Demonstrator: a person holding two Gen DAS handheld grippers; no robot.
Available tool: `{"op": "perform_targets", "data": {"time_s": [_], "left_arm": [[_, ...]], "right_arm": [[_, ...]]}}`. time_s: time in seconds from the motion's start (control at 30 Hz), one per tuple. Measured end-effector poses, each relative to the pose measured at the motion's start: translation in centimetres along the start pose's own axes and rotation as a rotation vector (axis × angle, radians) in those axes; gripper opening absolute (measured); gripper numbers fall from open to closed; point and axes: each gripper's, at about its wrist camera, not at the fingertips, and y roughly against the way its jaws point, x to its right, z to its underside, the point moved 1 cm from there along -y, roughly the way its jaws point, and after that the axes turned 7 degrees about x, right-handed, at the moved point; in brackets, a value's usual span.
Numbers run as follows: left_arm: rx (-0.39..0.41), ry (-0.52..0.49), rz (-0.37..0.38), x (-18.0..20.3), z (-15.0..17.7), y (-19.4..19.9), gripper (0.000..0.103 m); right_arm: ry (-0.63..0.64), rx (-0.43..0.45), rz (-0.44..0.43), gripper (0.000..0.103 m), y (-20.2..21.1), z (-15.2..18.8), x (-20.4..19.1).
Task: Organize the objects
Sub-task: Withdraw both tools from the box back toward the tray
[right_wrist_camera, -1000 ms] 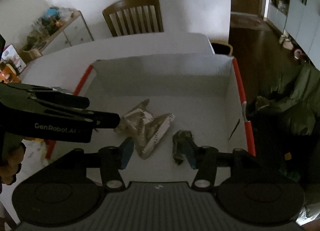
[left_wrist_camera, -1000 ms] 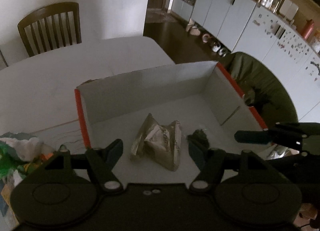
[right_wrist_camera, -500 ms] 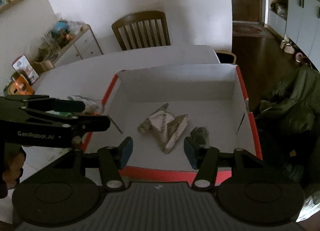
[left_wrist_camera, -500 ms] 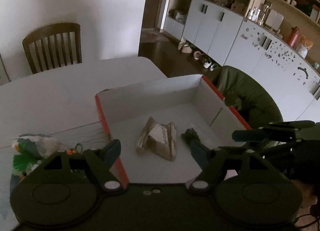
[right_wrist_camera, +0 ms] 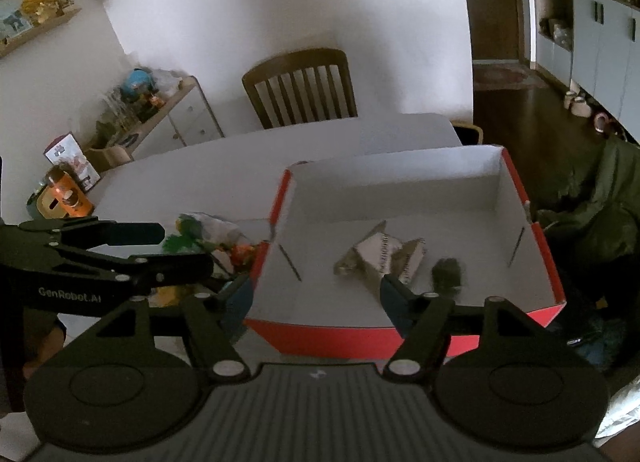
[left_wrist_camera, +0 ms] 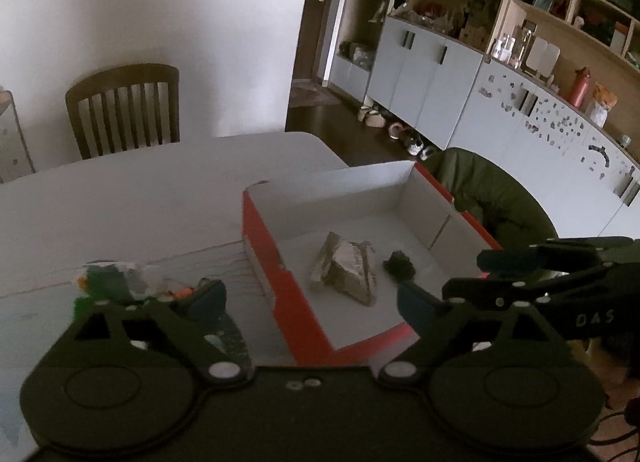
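We hold both tools empty above the near edge of the table point(left_wrist_camera: 168, 181). The left gripper point(left_wrist_camera: 308, 298) has its jaws spread wide with nothing between them, and the right gripper point(right_wrist_camera: 316, 294) is likewise released and carries nothing.

The red-rimmed box point(right_wrist_camera: 400, 336) sits at the table's right-hand side, its right wall close to the table edge. Inside it, near the middle of the floor, lies a crumpled paper wrapper point(right_wrist_camera: 384, 258), and just beside that, toward the right wall, a small dark clump point(right_wrist_camera: 448, 272).

The things not yet sorted — a loose pile of green, white and orange items point(right_wrist_camera: 212, 238) — rest on the table just outside the box's left wall, near the front edge. They show in the left view too point(left_wrist_camera: 116, 286), blurred; we cannot tell what each one is.

We judge the step in hand to be a reach for the next item from that pile. That calls for swinging the left tool leftward, lowering its open jaws around one piece, and closing.

The table's far half is bare, so there is room to approach from behind the pile. The box's left wall stands close by, and the carry into the box must clear its rim.
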Motion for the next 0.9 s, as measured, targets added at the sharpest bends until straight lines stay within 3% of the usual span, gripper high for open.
{"op": "perform_targets", "data": {"time_s": [0.17,0.43,0.9], "left_arm": [[0.027,0.012,-0.014,-1.8,0.6,1.8,0.102],[0.081,0.040,-0.065,-5.1,1.9,3.8,0.102],[0.076,0.104,-0.103,-12.4,5.3,6.3,0.102]], "right_arm": [[-0.002,0.026,-0.006,0.075,0.5,0.1,-2.1],[-0.004,0.038,-0.009,0.081,0.3,0.8,-5.5],[0.044,0.069,0.010,0.086,-1.2,1.8,-11.8]]}}
